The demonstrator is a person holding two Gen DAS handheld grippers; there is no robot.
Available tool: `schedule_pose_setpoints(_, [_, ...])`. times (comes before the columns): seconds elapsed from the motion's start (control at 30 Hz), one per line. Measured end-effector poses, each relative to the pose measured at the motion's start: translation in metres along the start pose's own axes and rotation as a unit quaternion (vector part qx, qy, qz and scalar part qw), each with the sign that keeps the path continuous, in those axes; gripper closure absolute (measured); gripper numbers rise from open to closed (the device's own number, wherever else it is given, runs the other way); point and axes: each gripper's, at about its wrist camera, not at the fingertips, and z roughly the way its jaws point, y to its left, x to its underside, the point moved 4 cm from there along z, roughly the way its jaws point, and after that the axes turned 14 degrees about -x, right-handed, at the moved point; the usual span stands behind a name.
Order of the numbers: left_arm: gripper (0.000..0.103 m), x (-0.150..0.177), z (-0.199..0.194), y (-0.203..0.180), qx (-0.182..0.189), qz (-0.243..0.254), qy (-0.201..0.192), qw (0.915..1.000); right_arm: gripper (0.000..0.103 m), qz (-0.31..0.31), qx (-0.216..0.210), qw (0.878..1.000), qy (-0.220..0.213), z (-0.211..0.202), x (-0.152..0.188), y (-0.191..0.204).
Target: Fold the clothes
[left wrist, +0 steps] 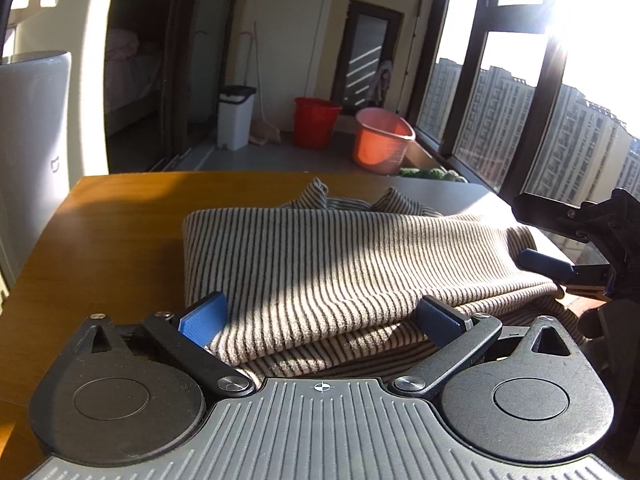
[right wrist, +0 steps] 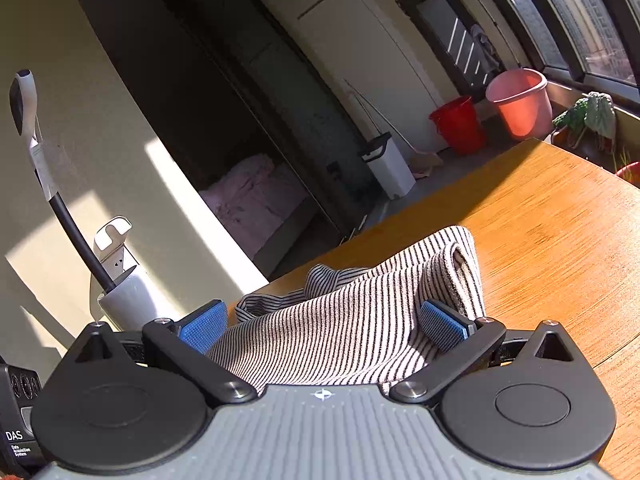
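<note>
A beige garment with thin dark stripes (left wrist: 320,264) lies folded in layers on the wooden table (left wrist: 120,224). My left gripper (left wrist: 320,320) is open, its blue pads on either side of the garment's near edge. My right gripper (right wrist: 322,326) is open too, with the striped cloth (right wrist: 340,312) bunched between its pads near the table edge. The right gripper also shows at the right of the left wrist view (left wrist: 560,248), open at the garment's right end.
A white appliance (left wrist: 32,132) stands left of the table. On the floor beyond are a white bin (left wrist: 236,116), a red bucket (left wrist: 316,120) and a pink basket (left wrist: 380,140). Large windows (left wrist: 520,100) run along the right. Potted plants (right wrist: 592,116) sit by the window.
</note>
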Motion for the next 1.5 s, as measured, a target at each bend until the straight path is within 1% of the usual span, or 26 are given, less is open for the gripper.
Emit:
schedule_pose_setpoints(0.13, [0.000,-0.0011,-0.0014,0.0077,0.021,-0.027,-0.002,0.9994,0.000,-0.003,0.006,1.000,0.002,0.0032,0.0005,0.0017])
schedule_pose_setpoints(1.17, [0.000,-0.0016,-0.0010,0.0066,0.022,-0.028,-0.002,0.9994,0.000,0.000,0.004,1.000,-0.003,0.0023,0.0008,0.0003])
schedule_pose_setpoints(1.5, [0.000,-0.0010,-0.0013,0.0046,0.023,-0.029,-0.003,0.9993,0.000,0.010,-0.005,1.000,-0.011,0.0006,0.0005,-0.0019])
